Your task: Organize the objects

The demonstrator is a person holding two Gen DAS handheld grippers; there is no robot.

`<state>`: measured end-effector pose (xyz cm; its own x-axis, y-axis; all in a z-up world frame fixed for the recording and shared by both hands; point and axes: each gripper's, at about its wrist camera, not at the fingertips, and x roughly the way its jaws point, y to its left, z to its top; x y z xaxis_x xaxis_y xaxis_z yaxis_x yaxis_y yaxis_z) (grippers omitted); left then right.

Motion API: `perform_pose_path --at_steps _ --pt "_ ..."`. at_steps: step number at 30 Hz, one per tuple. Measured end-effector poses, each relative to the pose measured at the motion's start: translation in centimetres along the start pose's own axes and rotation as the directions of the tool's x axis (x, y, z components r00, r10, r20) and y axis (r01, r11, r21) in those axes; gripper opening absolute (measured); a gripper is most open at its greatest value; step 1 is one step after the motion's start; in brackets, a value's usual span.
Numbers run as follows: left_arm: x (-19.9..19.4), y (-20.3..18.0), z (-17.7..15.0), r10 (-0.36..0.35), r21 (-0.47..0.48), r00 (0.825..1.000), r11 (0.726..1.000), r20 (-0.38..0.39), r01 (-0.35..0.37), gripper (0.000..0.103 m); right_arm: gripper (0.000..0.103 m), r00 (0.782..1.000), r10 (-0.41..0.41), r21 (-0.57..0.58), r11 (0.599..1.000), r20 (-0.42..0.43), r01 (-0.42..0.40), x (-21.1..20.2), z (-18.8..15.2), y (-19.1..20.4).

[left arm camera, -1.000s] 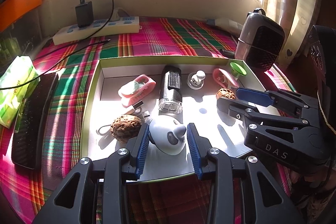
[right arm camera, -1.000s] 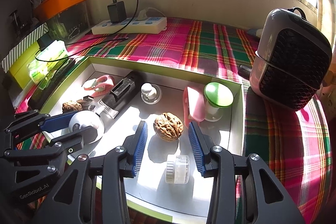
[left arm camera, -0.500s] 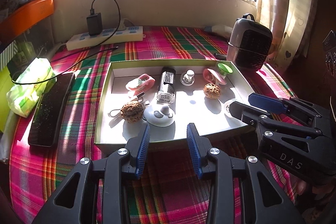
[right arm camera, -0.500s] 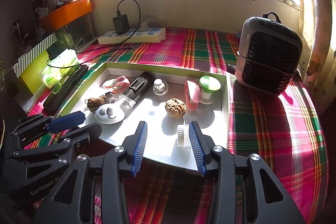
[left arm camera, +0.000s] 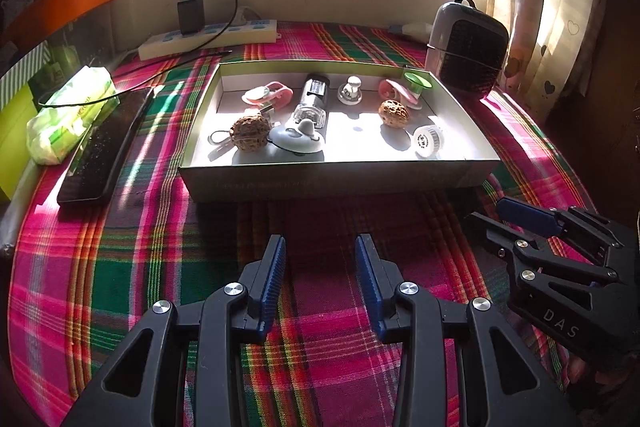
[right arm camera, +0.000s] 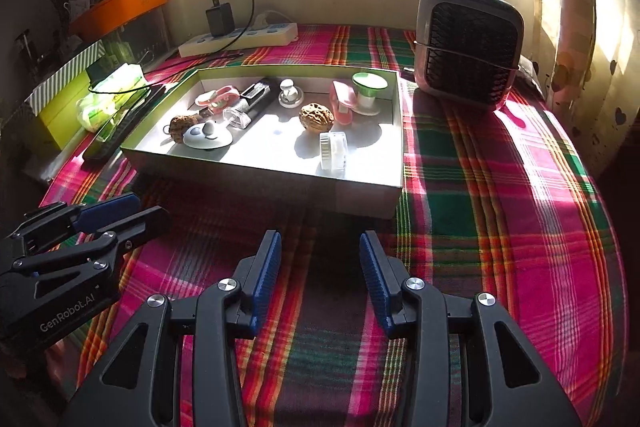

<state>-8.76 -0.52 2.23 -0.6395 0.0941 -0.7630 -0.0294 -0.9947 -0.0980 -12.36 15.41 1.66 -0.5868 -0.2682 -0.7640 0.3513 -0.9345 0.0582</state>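
Note:
A shallow green-rimmed box [left arm camera: 332,177] [right arm camera: 280,179] sits on the plaid cloth. In it lie two walnuts [left arm camera: 250,132] [left arm camera: 394,112], a grey-white round gadget [left arm camera: 298,139] [right arm camera: 208,135], a black and clear cylinder [left arm camera: 312,102], a pink clip [left arm camera: 266,93], a white knob [left arm camera: 351,89], a pink and green dispenser [left arm camera: 404,87] and a small white spool [left arm camera: 428,142] [right arm camera: 333,150]. My left gripper [left arm camera: 320,267] is open and empty over the cloth, in front of the box. My right gripper [right arm camera: 320,267] is open and empty, also in front of the box.
A grey mini heater [left arm camera: 466,47] [right arm camera: 468,47] stands right of the box. A power strip with a charger [left arm camera: 208,35] lies at the back. A black flat case [left arm camera: 106,143] and a green tissue pack [left arm camera: 68,115] lie left of the box.
Both grippers have pulled back out of the box and toward the front. The grey-white gadget stays in the box where the left gripper was.

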Motion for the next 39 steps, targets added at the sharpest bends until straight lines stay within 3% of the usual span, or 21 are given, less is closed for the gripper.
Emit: perform_pose_path --at_steps 9,19,26,39 --pt "0.2 -0.5 -1.5 0.014 0.001 0.999 1.000 -0.030 -0.014 0.035 0.042 1.000 -0.020 0.019 1.000 -0.024 0.020 0.0 -1.7 -0.6" --pt "0.1 -0.7 -2.0 0.033 -0.027 0.999 0.999 0.001 -0.033 0.035 0.043 0.999 -0.042 0.021 0.999 -0.021 0.042 -0.4 -2.3 -0.7" --pt "0.4 -1.9 -2.0 0.100 0.036 0.995 0.994 -0.008 -0.099 0.038 0.046 0.999 -0.049 0.011 0.999 -0.024 0.049 -0.3 -2.3 -0.5" --pt "0.4 -1.8 -2.0 0.093 0.030 0.996 0.995 -0.008 -0.093 0.038 0.047 0.998 -0.051 0.008 0.999 -0.024 0.052 -0.3 -2.4 -0.4"
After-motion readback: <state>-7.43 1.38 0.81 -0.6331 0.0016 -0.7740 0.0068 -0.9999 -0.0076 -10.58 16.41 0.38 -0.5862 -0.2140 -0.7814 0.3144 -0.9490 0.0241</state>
